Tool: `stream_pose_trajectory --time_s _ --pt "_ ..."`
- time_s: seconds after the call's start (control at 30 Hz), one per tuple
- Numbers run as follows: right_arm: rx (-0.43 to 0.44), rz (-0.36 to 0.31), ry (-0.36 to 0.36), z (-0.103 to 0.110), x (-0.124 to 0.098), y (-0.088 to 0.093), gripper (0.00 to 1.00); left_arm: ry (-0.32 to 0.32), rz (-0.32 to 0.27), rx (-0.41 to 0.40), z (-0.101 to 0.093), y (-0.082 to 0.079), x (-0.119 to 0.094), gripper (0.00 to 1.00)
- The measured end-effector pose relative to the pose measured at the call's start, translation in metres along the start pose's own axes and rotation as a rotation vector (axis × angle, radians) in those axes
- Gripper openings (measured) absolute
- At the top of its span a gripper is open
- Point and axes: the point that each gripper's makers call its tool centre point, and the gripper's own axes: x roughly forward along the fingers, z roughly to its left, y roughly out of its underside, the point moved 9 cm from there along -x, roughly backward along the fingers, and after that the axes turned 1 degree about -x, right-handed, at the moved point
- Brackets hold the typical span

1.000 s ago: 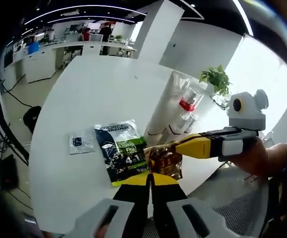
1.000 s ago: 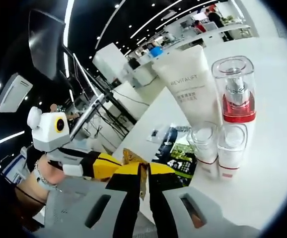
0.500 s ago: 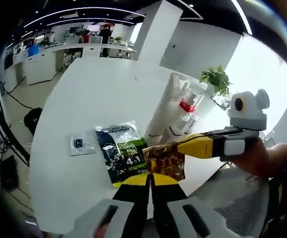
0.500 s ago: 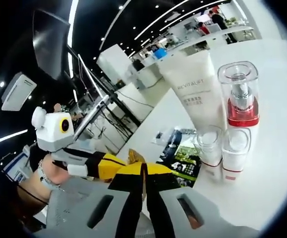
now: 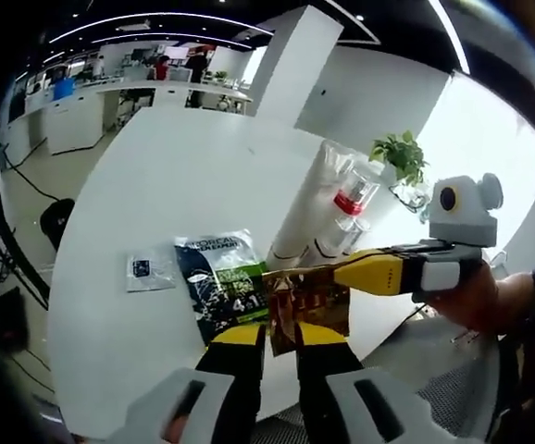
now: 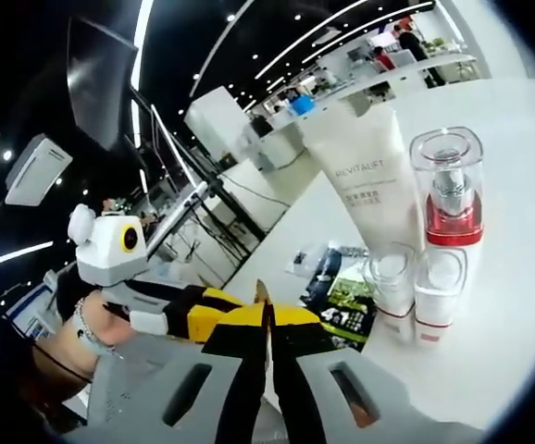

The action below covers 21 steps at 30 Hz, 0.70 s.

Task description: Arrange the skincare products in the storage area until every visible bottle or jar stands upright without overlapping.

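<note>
Fingers of the right gripper (image 5: 291, 277) pinch the gold sachet (image 5: 312, 303) by its edge, holding it clear of the counter (image 5: 156, 185); the left gripper (image 5: 280, 344) has parted beneath it. At one o'clock, the white tube (image 5: 309, 199) and bottles (image 5: 353, 192) stand upright.

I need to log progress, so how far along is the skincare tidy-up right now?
Done: the white tube, red pump bottle and two small bottles stand upright together. In hand: the right tool is shut on a gold sachet; the left tool is open beside it. Left: the green sachet and small packet lie flat.
</note>
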Motion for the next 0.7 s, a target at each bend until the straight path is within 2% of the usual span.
stream_pose_trajectory --time_s 0.13,0.3,0.43,0.57,0.7 --pt "0.002 -0.008 0.000 -0.0001 -0.0007 -0.0008 0.00 0.020 0.000 -0.017 -0.0002 0.0008 0.0015 0.24" --pt "0.010 -0.007 -0.005 -0.0001 -0.0010 -0.0008 0.00 0.027 -0.001 0.003 -0.0027 0.0014 0.0029 0.30" --pt "0.021 -0.034 -0.023 0.0012 -0.0035 -0.0042 0.00 0.084 -0.001 -0.039 -0.0034 0.0009 0.0040 0.37" --pt "0.048 -0.043 -0.054 0.0029 -0.0042 -0.0052 0.00 0.106 -0.011 -0.050 -0.0044 -0.0001 0.0039 0.40" --pt "0.051 -0.034 -0.053 0.0030 -0.0035 -0.0043 0.00 0.112 -0.025 -0.045 -0.0049 -0.0017 0.0024 0.39"
